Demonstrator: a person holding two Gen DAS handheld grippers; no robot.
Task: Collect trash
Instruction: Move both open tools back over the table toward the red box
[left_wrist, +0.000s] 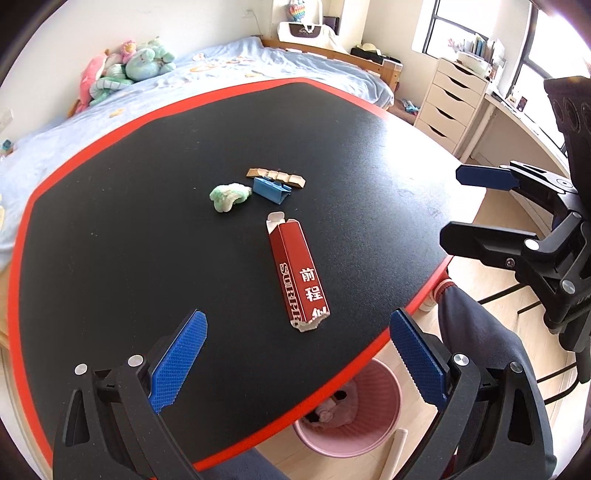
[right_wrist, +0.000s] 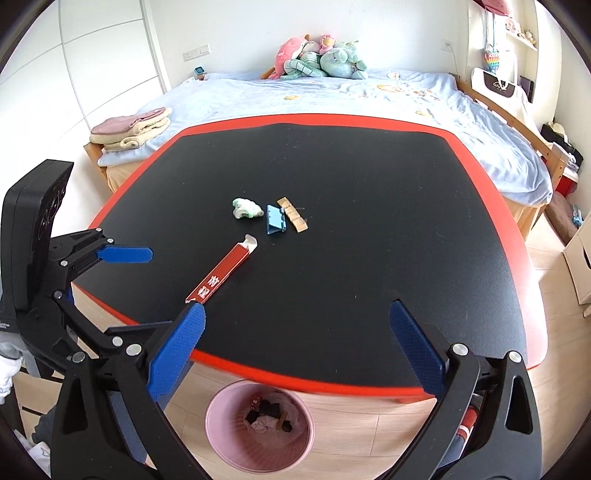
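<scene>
**Red box is the closest grab**

The red carton (left_wrist: 298, 273) lies near the desk's (left_wrist: 110, 229) front edge, long axis running away from the left gripper (left_wrist: 295, 363), which looks nearer. Both it and the right gripper (right_wrist: 295, 354) are spread wide, holding nothing. 3 more scraps sit mid-desk.

The long red carton (left_wrist: 298, 274) at the counter's (left_wrist: 110, 229) six o'clock reads "SURPR…" down one face and the white characters "前程" on the next.

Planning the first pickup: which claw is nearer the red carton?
Left. The left claw, open, hovers just short of the red carton's torn end; the right claw, also open, sits back at the table edge, farther off.
</scene>
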